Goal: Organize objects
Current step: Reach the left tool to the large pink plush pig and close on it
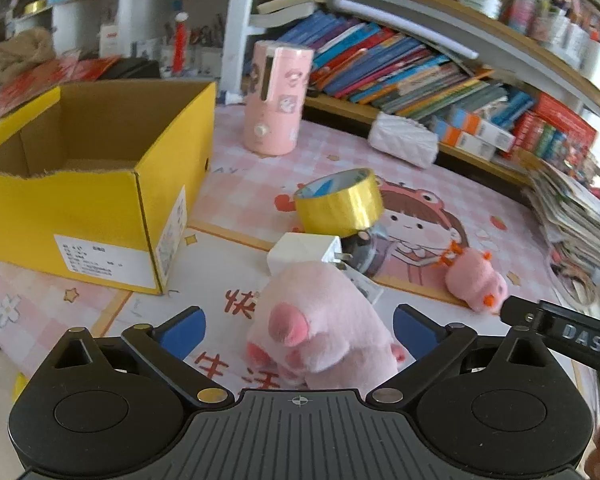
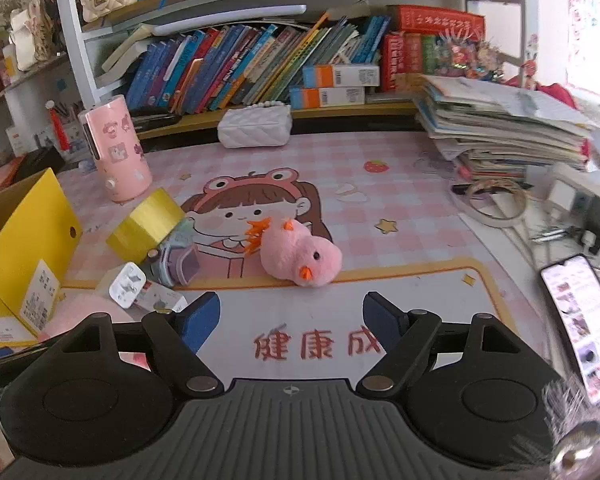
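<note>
A big pink plush paw (image 1: 316,320) lies between the fingers of my left gripper (image 1: 300,332), which is open; the left pad (image 1: 188,328) stands clear of it and the right pad (image 1: 410,328) is close beside it. An open yellow cardboard box (image 1: 100,200) stands to the left, its inside bare as far as I can see. Behind the paw lie a white charger plug (image 1: 304,252) and a gold tape roll (image 1: 340,200). A small pink chick plush (image 2: 300,256) lies on the mat just ahead of my right gripper (image 2: 292,312), which is open with nothing between its fingers.
A pink cylinder (image 2: 116,148) and a white quilted purse (image 2: 256,126) stand at the back by the bookshelf. A stack of books and papers (image 2: 500,128) fills the right side. A lit phone (image 2: 576,328) and cables lie at the right edge.
</note>
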Available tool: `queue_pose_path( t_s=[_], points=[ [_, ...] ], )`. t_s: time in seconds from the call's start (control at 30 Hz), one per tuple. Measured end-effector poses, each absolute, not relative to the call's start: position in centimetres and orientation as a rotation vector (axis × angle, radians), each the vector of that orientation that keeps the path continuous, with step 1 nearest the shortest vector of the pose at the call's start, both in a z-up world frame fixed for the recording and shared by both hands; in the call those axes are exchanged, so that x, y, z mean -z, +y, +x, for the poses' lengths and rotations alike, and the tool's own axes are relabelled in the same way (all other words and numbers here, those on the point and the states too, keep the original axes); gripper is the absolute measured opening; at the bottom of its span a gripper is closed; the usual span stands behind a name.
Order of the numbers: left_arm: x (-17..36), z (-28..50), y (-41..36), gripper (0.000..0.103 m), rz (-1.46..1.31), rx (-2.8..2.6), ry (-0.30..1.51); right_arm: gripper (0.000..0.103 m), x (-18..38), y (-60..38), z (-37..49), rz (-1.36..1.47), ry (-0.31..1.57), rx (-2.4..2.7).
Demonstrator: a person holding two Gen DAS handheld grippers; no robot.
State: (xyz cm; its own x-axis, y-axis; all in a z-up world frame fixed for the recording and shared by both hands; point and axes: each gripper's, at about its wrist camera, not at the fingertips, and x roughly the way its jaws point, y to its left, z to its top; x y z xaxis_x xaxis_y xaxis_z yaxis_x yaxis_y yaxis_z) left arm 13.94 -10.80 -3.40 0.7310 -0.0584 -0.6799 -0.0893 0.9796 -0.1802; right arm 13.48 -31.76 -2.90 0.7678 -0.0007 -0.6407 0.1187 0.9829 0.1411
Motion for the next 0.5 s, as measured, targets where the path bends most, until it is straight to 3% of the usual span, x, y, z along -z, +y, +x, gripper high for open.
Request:
queue_pose_path(
  t_s=[0.27,0.5],
  points=[
    [5.5,17.0,-11.9,0.100,-0.229,-0.075,0.810,0.079,3.9,-33.0,17.3,0.143,0.714,0.014],
    [7.2,18.9,-12.2,0.091,-0.260,-0.079,0.913,0.079,5.4,-33.2,21.7,0.027,0.734,-0.029]
  ],
)
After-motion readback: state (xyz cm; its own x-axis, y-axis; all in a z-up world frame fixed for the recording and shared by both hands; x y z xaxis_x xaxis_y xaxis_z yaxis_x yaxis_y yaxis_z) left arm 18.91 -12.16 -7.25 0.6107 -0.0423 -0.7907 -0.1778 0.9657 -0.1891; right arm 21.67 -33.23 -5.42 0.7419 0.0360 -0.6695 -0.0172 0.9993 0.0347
